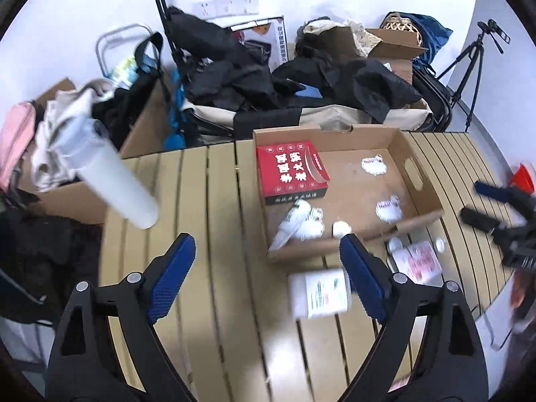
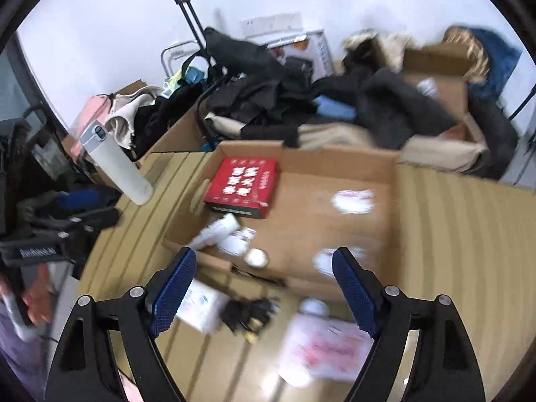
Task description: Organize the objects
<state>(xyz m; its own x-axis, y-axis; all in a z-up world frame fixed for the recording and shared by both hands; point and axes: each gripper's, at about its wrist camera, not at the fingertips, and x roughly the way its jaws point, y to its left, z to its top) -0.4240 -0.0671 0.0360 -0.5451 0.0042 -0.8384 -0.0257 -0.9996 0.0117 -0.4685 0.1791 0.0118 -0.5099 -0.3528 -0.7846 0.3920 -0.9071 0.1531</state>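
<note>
Beyond the slatted worktop [image 1: 214, 268], black clothes [image 1: 234, 80] heap over a beige bag [image 1: 335, 117]. A tripod [image 1: 469, 67] stands at 2 o'clock, a trolley handle [image 2: 184, 6] at 11, and a pink bag [image 1: 15, 134] at 9.

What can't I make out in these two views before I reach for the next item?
- White bottle, left wrist view: label smeared by blur; the gripper finger covers its right end.
- Pink-printed packet, right wrist view: print unreadable from motion blur.
- Small black item beside the cardboard tray, right wrist view: too blurred to identify.
</note>
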